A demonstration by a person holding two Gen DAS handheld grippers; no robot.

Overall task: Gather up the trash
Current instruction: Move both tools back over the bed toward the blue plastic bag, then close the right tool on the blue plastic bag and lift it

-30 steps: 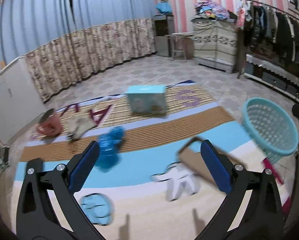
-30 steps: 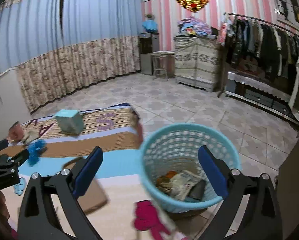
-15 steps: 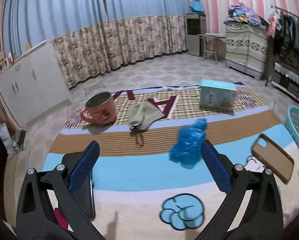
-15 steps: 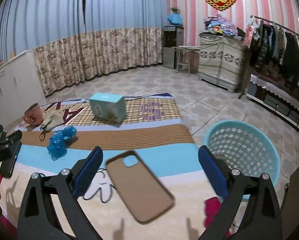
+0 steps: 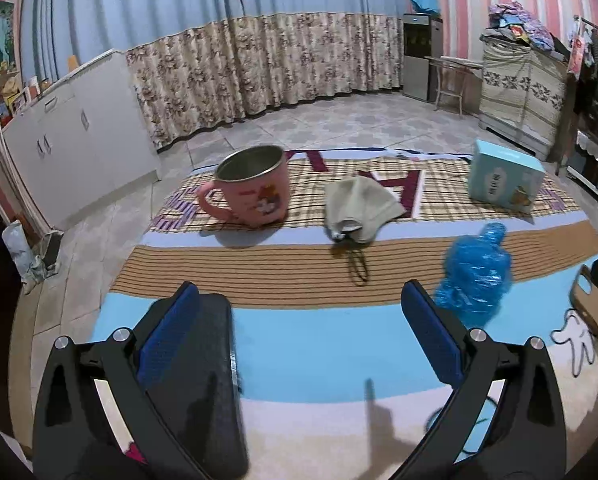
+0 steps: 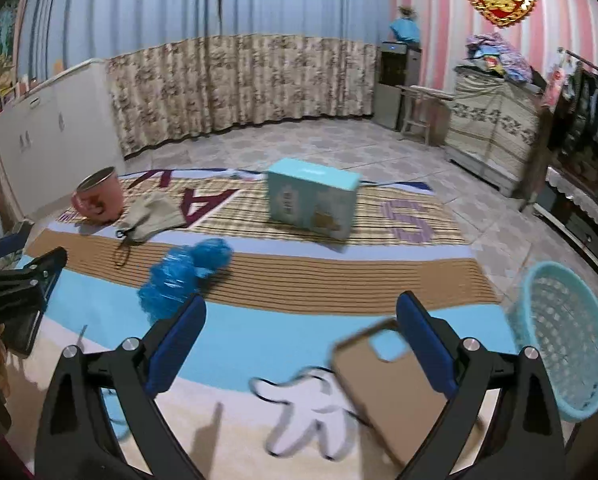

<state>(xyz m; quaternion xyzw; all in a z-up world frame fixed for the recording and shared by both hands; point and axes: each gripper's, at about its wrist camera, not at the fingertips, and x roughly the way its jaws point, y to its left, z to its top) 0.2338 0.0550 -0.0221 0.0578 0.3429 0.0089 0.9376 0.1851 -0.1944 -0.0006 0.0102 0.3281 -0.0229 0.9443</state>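
Left wrist view: your left gripper (image 5: 311, 340) hangs over the mat (image 5: 323, 344), jaws wide, nothing between them. A dark flat object (image 5: 203, 380) lies just under the left jaw; I cannot tell what it is. The crumpled blue plastic (image 5: 475, 276) sits just beyond the right jaw. Further back: pink mug (image 5: 255, 190), beige face mask (image 5: 359, 210), teal box (image 5: 503, 180).

Right wrist view: your right gripper (image 6: 301, 338) is also spread wide and empty. The tan phone case (image 6: 391, 392) lies at the right jaw, partly under it. The teal basket (image 6: 563, 340) stands off the mat's right edge, well apart from the blue plastic.

Risks, as judgement: the likely trash is the blue plastic and the mask. Closing now would take the phone case or the dark object instead. The plastic is light and crinkled, so a shallow pinch may slip or snag only a fold. The mask's ear loop could catch during the lift.
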